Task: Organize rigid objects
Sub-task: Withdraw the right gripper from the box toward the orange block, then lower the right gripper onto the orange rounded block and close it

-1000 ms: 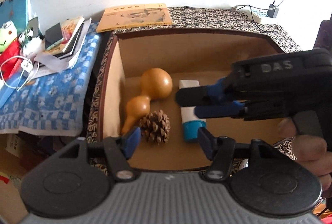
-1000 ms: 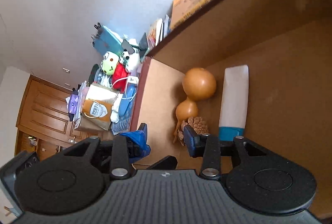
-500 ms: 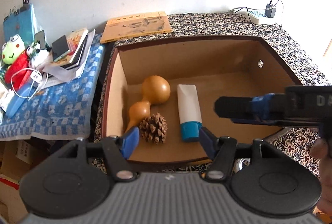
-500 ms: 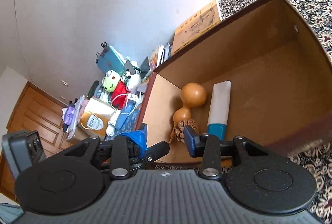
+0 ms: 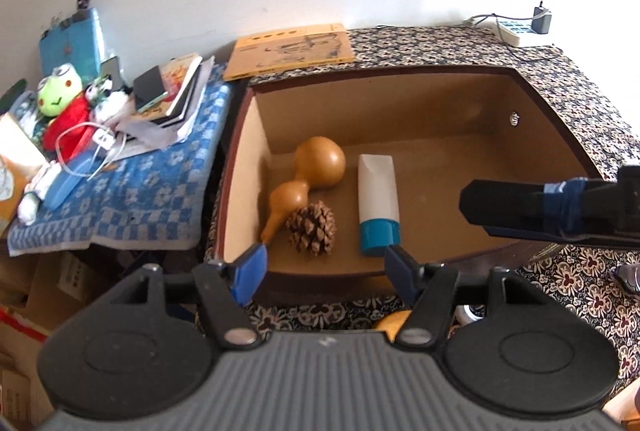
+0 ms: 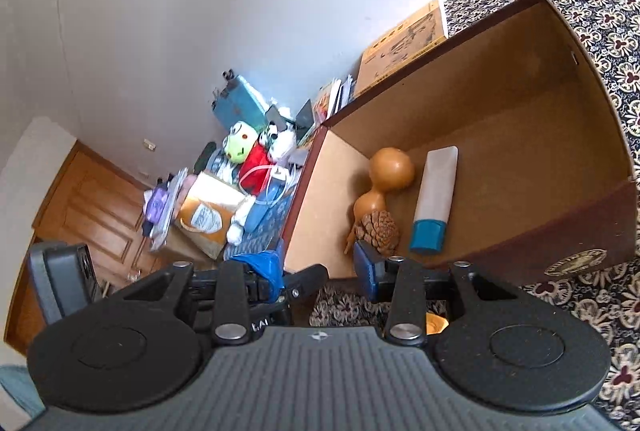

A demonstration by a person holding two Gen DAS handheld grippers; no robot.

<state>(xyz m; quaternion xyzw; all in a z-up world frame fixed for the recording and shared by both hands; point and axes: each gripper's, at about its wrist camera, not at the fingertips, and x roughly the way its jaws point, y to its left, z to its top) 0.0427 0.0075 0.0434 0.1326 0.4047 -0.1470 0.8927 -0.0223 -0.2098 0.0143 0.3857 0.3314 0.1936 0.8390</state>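
Both tools are spread and empty: the left tool [image 5: 322, 273] at the box [image 5: 440, 135] front, the right tool [image 6: 320, 267] nearby. Inside, at 9 o'clock, the gourd [image 5: 308, 177] looks light, hard, slippery; pinch its narrow waist. The pinecone [image 5: 312, 227] seems brittle.

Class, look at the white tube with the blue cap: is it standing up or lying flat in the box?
Lying flat. The tube rests lengthwise on the box floor, cap toward the front wall, beside the gourd.
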